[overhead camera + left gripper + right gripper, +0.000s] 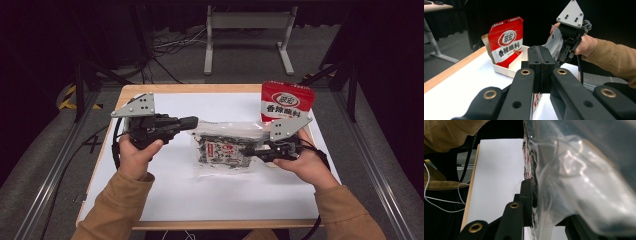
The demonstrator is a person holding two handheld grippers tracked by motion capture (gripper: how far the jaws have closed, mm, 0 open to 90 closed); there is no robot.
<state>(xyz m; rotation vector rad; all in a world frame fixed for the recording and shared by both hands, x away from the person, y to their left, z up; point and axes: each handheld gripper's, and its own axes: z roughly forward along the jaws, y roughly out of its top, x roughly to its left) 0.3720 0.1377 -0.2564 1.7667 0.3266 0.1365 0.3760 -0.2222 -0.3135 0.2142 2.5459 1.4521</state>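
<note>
A clear plastic bag (222, 150) holding black, white and red printed packets hangs stretched between both grippers over the white table top. My left gripper (191, 121) is shut on the bag's upper left corner. In the left gripper view its jaws (541, 67) are pressed together, with a bit of the bag (536, 98) showing below them. My right gripper (253, 153) is shut on the bag's right side. In the right gripper view the crumpled plastic (574, 195) covers the right jaw of that gripper (536, 192), and the left jaw presses against the bag.
A red seasoning pouch (287, 102) stands upright in a low white box (506, 69) at the table's far right. White sheet (165, 190) covers the wooden table. A grey metal stand (247, 22) and cables are on the floor beyond.
</note>
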